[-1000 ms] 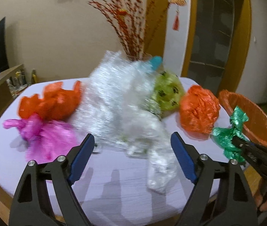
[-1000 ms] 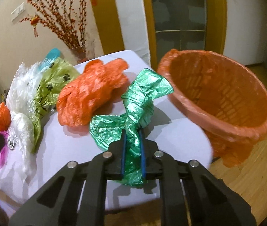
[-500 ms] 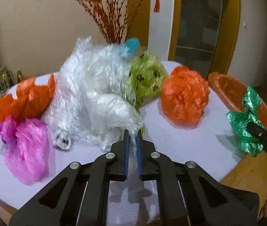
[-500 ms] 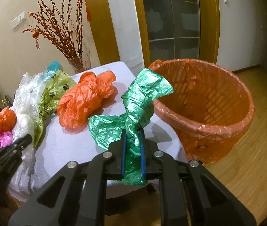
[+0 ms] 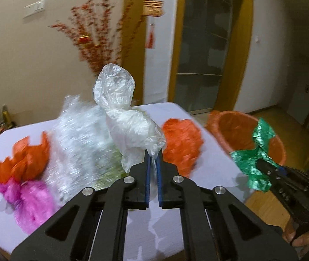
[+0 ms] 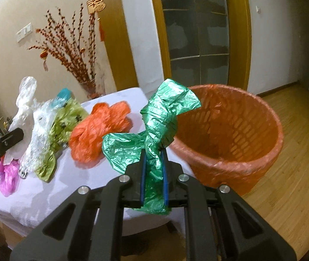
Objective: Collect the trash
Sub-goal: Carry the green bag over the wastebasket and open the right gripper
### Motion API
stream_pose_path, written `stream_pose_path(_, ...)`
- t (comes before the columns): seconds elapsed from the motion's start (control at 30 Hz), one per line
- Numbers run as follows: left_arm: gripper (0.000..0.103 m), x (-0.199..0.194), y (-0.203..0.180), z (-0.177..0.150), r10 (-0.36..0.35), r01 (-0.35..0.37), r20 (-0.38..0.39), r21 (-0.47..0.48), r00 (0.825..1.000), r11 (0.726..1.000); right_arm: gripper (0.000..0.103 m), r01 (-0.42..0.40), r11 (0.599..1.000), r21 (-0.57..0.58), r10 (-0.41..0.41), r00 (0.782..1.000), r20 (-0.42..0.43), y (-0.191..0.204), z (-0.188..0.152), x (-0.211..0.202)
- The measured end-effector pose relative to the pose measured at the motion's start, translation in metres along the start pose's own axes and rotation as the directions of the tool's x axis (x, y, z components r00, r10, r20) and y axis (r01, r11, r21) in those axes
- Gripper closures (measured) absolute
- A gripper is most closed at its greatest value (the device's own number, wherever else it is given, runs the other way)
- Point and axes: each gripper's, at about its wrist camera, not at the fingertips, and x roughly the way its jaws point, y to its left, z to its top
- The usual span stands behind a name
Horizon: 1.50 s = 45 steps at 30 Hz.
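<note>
Left wrist view: left gripper (image 5: 153,169) is clenching a clear plastic bag (image 5: 124,117), lifted above the table (image 5: 211,165). Right gripper (image 6: 153,169) is pinching a green bag (image 6: 154,126) beside the orange bin (image 6: 237,163), which sits just off the table's edge. Risk: thin, slippery film could be sliding free w/ a fast swing, dropping short of the bin.

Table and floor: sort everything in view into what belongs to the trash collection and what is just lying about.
Job:
crumpled green plastic bag, in the right hand-held gripper
clear white plastic bag, in the left hand-held gripper
orange plastic waste basket
crumpled orange plastic bag
crumpled pink plastic bag
yellow-green printed plastic bag

Lying about:
glass vase of red-berry branches
white wall switch
</note>
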Motion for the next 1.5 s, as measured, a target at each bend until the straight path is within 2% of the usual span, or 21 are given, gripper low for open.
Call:
stream_pose_path(0.13,0.098,0.009,-0.028,0.007,-0.09,0.09,-0.006,0.03,0.996,0.996,0.09,0.028,0.999,0.022,-0.028,0.999,0.019,-0.023,0.01,-0.004)
stream_pose_path(0.27,0.098,0.016,-0.055,0.011,-0.177,0.178,-0.025,0.056,0.984,0.982,0.09,0.076,0.996,0.05,-0.078,0.996,0.043,-0.051,0.022,-0.009)
stream_pose_path(0.5,0.098,0.046,-0.108,0.023,-0.323,0.329,-0.075,0.102,0.944,0.939,0.09,0.124,0.985,0.123,-0.134,0.988,0.078,-0.102,0.047,-0.015)
stream_pose_path(0.7,0.098,0.071,-0.135,0.028,-0.377,0.389,-0.109,0.14,0.92,0.91,0.09,0.147,0.978,0.148,-0.157,0.986,0.062,-0.133,0.058,-0.004)
stream_pose_path(0.93,0.098,0.092,-0.157,0.028,-0.4,0.423,-0.163,0.145,0.902,0.895,0.09,0.14,0.979,0.149,-0.149,0.988,0.048,-0.146,0.073,0.021)
stream_pose_path(1.0,0.098,0.096,-0.162,0.026,-0.403,0.429,-0.178,0.143,0.898,0.892,0.085,0.128,0.98,0.154,-0.137,0.989,0.048,-0.148,0.075,0.026)
stream_pose_path(1.03,0.098,0.1,-0.165,0.025,-0.396,0.424,-0.187,0.142,0.899,0.894,0.085,0.125,0.98,0.154,-0.134,0.99,0.053,-0.149,0.076,0.027)
stream_pose_path(1.1,0.093,0.105,-0.164,0.025,-0.387,0.417,-0.201,0.134,0.9,0.899,0.07,0.127,0.978,0.165,-0.138,0.989,0.059,-0.155,0.078,0.028)
stream_pose_path(1.13,0.09,0.106,-0.163,0.024,-0.383,0.413,-0.208,0.129,0.9,0.902,0.066,0.131,0.976,0.174,-0.144,0.987,0.066,-0.158,0.079,0.028)
stream_pose_path(1.2,0.068,0.107,-0.157,0.022,-0.368,0.398,-0.213,0.117,0.905,0.91,0.062,0.137,0.973,0.186,-0.152,0.986,0.071,-0.163,0.078,0.026)
stream_pose_path(1.27,0.059,0.105,-0.154,0.02,-0.356,0.384,-0.208,0.118,0.911,0.916,0.061,0.148,0.969,0.198,-0.165,0.984,0.072,-0.168,0.076,0.024)
stream_pose_path(1.37,0.058,0.096,-0.146,0.017,-0.335,0.364,-0.199,0.135,0.921,0.922,0.058,0.174,0.965,0.199,-0.192,0.978,0.077,-0.168,0.07,0.02)
stream_pose_path(1.43,0.058,0.087,-0.143,0.016,-0.305,0.333,-0.183,0.15,0.935,0.931,0.055,0.192,0.964,0.184,-0.21,0.974,0.085,-0.161,0.065,0.017)
stream_pose_path(1.5,0.055,0.08,-0.137,0.015,-0.274,0.299,-0.165,0.153,0.948,0.942,0.048,0.219,0.962,0.164,-0.237,0.967,0.099,-0.153,0.061,0.011)
